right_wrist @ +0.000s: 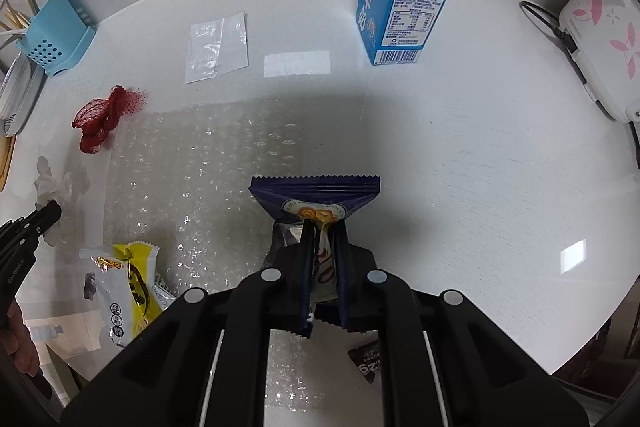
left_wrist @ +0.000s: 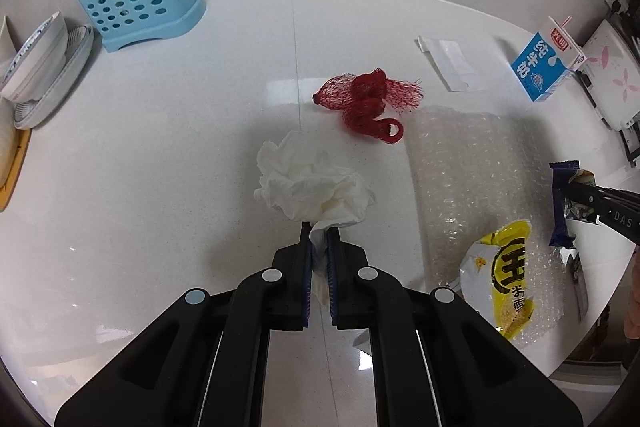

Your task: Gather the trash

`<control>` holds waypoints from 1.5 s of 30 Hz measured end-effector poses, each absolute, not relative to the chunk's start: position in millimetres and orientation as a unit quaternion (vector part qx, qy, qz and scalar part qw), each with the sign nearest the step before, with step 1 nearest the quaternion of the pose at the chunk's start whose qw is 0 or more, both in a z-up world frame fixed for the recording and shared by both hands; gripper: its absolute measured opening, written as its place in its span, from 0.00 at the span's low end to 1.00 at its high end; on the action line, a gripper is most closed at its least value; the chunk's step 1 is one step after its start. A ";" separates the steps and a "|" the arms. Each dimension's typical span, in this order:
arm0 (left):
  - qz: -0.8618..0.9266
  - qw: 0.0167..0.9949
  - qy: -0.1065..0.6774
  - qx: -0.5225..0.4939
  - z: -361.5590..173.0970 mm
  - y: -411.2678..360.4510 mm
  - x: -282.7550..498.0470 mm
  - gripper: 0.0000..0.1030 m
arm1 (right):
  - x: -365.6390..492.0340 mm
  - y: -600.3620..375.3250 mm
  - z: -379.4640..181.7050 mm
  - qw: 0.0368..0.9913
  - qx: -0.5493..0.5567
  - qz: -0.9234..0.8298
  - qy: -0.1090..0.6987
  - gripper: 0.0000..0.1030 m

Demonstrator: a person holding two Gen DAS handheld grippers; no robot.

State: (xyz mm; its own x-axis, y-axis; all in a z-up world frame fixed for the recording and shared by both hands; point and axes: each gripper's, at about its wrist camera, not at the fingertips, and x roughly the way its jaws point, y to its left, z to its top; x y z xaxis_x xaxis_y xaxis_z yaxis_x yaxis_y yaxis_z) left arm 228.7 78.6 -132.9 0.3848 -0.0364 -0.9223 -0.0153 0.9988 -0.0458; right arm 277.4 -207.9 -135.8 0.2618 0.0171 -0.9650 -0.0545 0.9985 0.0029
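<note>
Crumpled tissue point(left_wrist: 308, 183) on the white table point(left_wrist: 160, 155) was pinched by the left gripper point(left_wrist: 319, 227) at one corner only, navy snack wrapper point(right_wrist: 316, 199) clamped by the right gripper point(right_wrist: 323, 227), so tearing or slip-out on lifting was judged likely.

Both tongs are black plastic linkages with round silver-grey rivets and blue-ribbed pads: left tongs point(left_wrist: 319, 233) low centre, right tongs point(right_wrist: 323, 227) likewise, white lettering on their sides.
</note>
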 end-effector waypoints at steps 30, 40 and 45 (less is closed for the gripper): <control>-0.002 0.865 0.502 -0.019 -68.4 37.8 180.6 0.06 | 216.4 -240.3 -77.1 0.834 0.008 0.035 0.551 0.09; 0.001 0.874 0.485 -0.020 -48.8 26.7 154.8 0.06 | 193.5 -243.6 -60.4 0.843 0.007 0.047 0.536 0.09; 0.004 0.877 0.480 -0.022 -40.9 22.9 141.9 0.06 | 181.5 -244.6 -50.7 0.848 0.006 0.054 0.528 0.09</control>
